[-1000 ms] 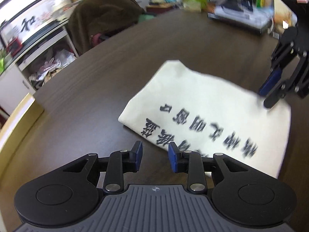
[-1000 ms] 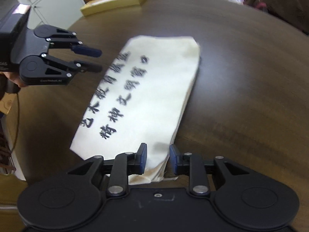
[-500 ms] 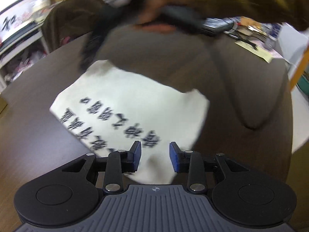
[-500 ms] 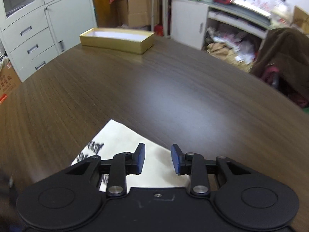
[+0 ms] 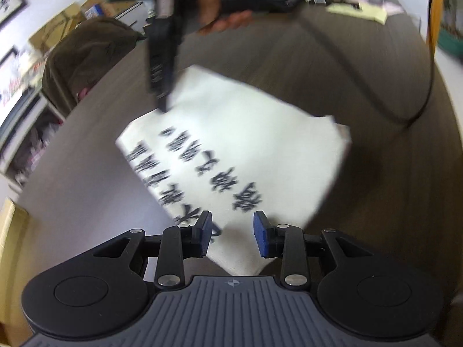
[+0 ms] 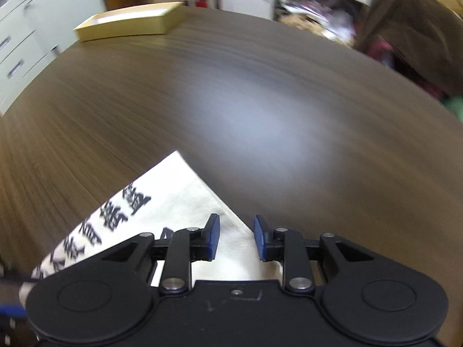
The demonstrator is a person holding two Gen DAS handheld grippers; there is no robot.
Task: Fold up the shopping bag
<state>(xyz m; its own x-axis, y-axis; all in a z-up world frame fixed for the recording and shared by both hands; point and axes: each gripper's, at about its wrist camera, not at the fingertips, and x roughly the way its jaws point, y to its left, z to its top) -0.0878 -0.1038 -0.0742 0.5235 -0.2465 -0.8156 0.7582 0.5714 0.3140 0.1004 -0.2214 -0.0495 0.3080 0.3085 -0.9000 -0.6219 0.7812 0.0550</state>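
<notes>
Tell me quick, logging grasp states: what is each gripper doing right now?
Left gripper: open, holding nothing, over the near corner of the shopping bag.
Right gripper: open, holding nothing, over the bag's edge.

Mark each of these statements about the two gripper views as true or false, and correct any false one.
1. The left gripper is open with nothing between its fingers. True.
2. The shopping bag is plain, without print. False: it carries dark printed characters.
3. The right gripper is clamped on the bag. False: its fingers stand apart, above a corner of the bag.
4. A yellow box sits on the far side of the wooden table. True.
5. The bag hangs in the air. False: it lies flat on the table.
</notes>
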